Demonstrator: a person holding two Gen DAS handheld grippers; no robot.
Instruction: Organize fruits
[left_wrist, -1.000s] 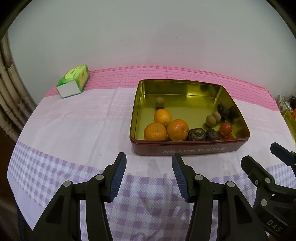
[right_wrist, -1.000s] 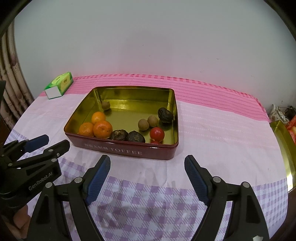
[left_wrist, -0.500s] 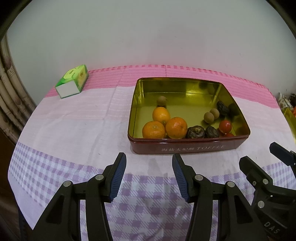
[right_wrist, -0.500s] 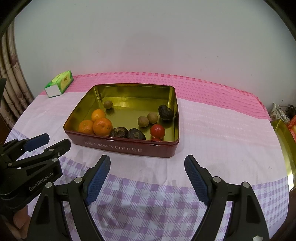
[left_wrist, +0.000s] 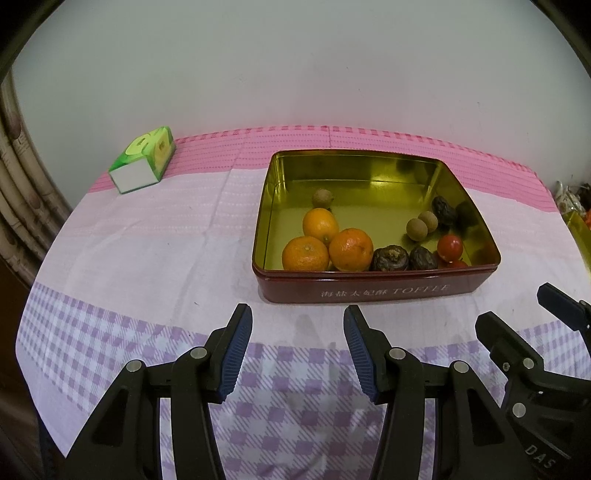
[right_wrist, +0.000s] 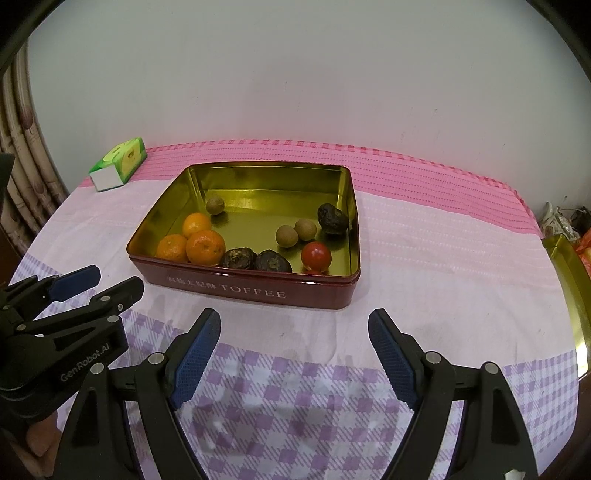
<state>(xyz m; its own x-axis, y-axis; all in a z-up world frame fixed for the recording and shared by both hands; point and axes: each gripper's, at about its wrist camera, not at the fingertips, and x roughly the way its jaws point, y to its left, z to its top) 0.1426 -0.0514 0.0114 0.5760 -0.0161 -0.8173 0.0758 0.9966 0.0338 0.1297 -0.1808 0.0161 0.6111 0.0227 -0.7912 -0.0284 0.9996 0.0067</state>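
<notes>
Both black two-finger grippers, left and right, gape empty at lower frame, below the red rectangular toffee tin of fruit.

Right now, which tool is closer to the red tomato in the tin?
Right. The right tool sits open before the tin's front wall, almost in line with the red tomato. The left tool is open too, off toward the oranges' end.

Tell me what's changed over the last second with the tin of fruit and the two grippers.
Nothing of note. The left gripper and right gripper are open and empty as before, short of the toffee tin. The oranges, red tomato and other fruit lie where they were.
</notes>
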